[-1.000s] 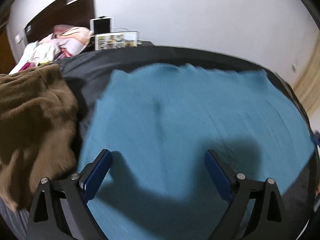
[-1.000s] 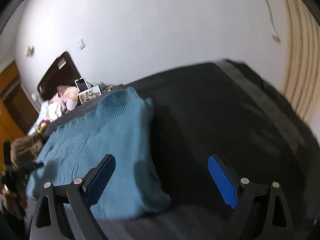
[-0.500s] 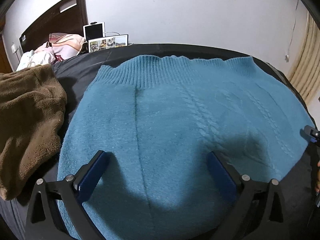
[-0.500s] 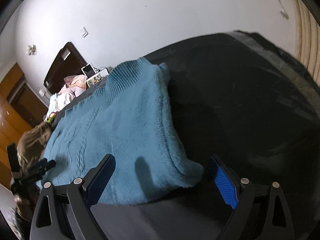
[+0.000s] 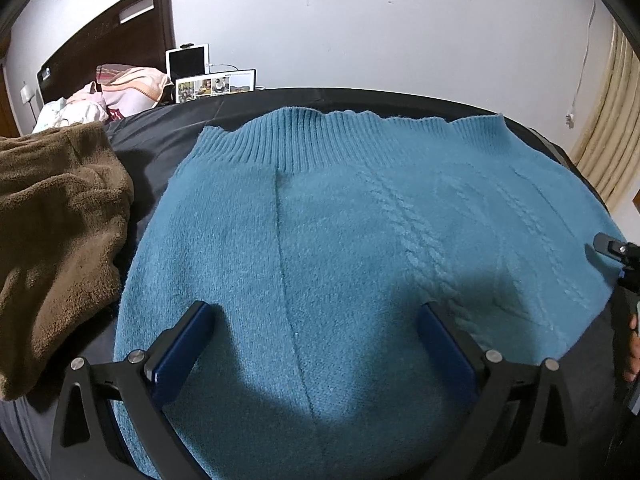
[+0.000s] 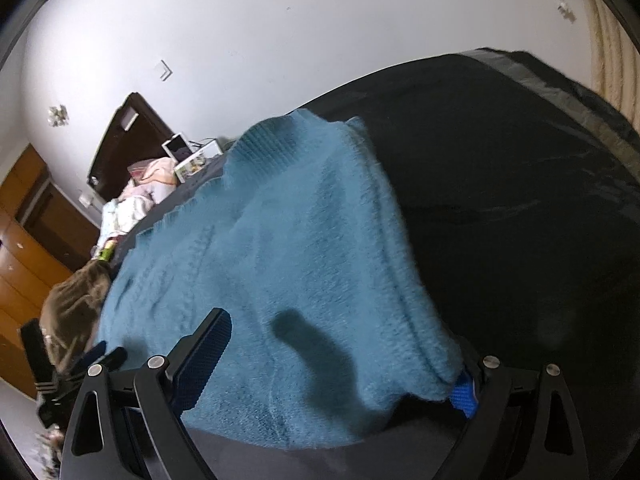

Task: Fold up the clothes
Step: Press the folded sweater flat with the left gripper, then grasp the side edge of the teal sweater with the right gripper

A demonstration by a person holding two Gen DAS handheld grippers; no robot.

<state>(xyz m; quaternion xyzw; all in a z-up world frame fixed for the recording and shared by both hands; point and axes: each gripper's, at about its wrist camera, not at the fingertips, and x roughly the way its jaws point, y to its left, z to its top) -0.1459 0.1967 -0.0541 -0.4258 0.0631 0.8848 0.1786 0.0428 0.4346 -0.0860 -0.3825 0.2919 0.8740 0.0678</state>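
A dark-covered bed (image 5: 168, 140) fills the frame. Spread across its centre is the teal sweater (image 5: 360, 240), judged soft and floppy, best pinched at corners. Both the left gripper (image 5: 316, 344) and right gripper (image 6: 340, 360) are spread wide, nothing clamped.

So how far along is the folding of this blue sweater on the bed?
Done: the blue sweater lies flat on the dark bedcover, its side edge showing doubled layers, so it seems folded once. In hand: nothing gripped; the left gripper and right gripper hang open over its near edge. Left: any further fold, plus the brown garment heaped beside it.
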